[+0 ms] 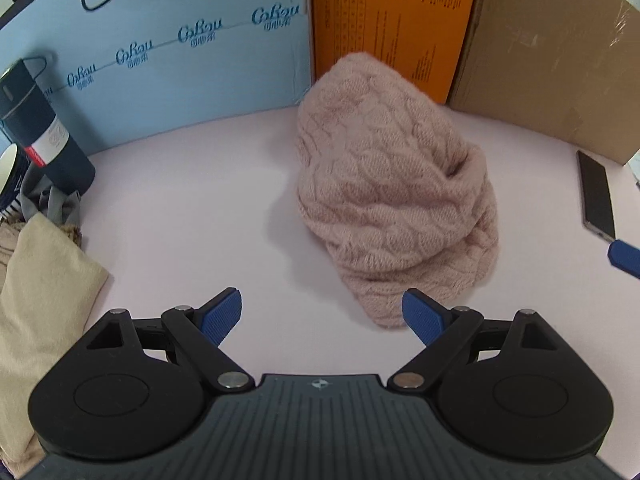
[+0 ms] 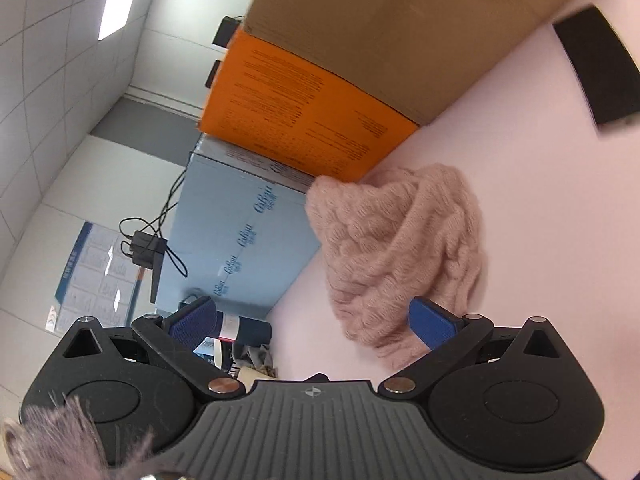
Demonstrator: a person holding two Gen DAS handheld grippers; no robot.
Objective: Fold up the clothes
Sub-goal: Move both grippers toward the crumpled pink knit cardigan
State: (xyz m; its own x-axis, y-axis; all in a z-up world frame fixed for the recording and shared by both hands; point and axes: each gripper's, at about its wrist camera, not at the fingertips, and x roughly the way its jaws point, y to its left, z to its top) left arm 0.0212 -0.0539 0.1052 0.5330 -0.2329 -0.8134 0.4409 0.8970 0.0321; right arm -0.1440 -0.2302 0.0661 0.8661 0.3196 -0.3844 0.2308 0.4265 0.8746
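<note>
The left gripper [image 1: 322,314] has its blue fingers [image 1: 222,316] wide apart, holding nothing; the right gripper [image 2: 314,322] is spread wide too, and tipped sideways; the pink knit sweater [image 1: 390,196] sits bunched on the counter [image 1: 192,208] just ahead, near the orange box [image 1: 394,20]; a phone [image 1: 597,196] lies off right.

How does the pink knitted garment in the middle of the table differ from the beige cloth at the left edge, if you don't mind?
The pink knitted garment is thick, cable-textured and bundled into a tall mound; the beige cloth is thin, smooth and lies flatter. The pink garment sits alone mid-table; the beige cloth lies against other fabrics by the dark cylinder. Neither is gripped; both grippers are open.
</note>
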